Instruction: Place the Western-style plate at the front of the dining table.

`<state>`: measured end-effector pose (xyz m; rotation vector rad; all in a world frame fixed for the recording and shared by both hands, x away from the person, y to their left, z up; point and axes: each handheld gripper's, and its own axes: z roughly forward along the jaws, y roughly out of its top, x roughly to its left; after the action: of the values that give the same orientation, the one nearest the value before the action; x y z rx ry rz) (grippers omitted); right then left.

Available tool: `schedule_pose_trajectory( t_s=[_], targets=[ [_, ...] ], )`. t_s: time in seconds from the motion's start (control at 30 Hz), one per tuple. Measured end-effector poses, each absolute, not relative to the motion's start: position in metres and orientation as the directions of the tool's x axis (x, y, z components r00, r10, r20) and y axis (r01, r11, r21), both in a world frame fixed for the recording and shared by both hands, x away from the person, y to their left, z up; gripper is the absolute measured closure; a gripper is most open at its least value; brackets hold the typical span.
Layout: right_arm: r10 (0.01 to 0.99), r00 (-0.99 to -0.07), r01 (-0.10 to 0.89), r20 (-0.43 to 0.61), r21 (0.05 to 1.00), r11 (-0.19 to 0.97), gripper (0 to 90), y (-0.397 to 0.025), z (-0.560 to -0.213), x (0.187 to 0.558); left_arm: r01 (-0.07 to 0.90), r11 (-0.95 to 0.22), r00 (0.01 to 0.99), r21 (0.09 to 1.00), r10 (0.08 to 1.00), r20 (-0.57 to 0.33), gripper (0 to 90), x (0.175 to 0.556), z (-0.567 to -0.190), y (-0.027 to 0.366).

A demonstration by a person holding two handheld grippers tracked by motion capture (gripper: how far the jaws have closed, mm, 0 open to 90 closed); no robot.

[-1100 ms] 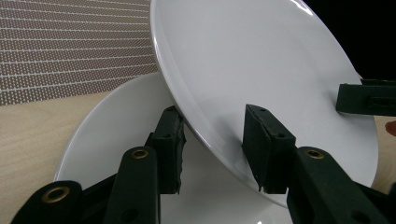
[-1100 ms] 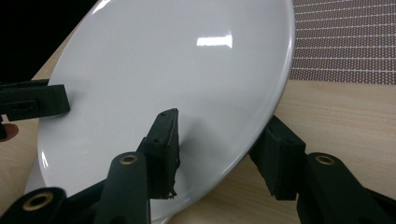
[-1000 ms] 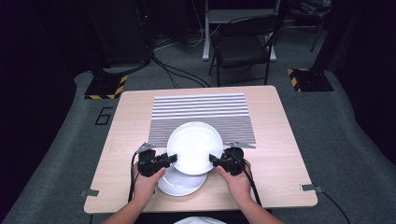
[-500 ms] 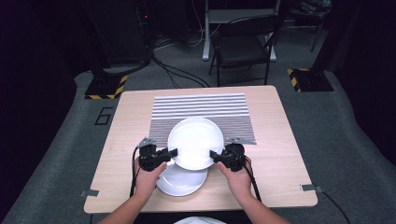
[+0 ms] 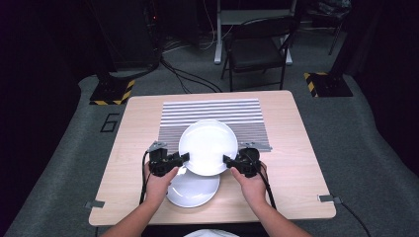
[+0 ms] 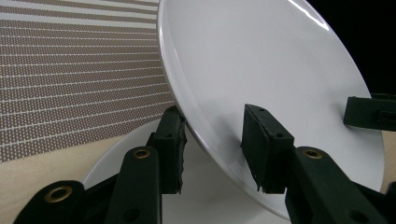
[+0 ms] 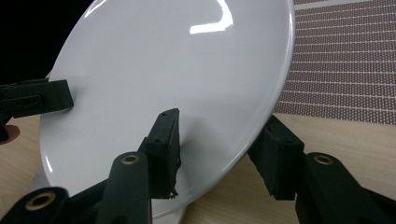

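1. I read one mark: a large dark "6" (image 5: 109, 122) on the grey floor, just left of the table's (image 5: 138, 148) far left corner.
2. I found no lettering on the yellow-and-black striped base plates, one on the far left (image 5: 112, 94) and one on the far right (image 5: 326, 85).
3. Both gripper views gave me nothing readable.

Lower plate (image 5: 193, 188) partly under upper plate (image 5: 207, 146)

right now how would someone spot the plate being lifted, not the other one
Find the striped mat on the wooden table. At its near edge a white plate hangs between the two grippers, each clamping one side of its rim. The other plate lies flat beneath it.
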<state>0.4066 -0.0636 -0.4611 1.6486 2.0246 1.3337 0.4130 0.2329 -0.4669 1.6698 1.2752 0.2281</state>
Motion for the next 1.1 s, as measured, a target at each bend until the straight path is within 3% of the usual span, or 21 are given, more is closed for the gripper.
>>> schedule_pose_trajectory(
  t_s=[1.1],
  targets=[
    [0.885, -0.302, 0.642, 0.355, 0.762, -0.087, 52.9, -0.065, -0.454, 0.436, 0.598, 0.077, 0.404, 0.798, 0.831, -0.383, 61.7, 0.44, -0.457, 0.224]
  ],
)
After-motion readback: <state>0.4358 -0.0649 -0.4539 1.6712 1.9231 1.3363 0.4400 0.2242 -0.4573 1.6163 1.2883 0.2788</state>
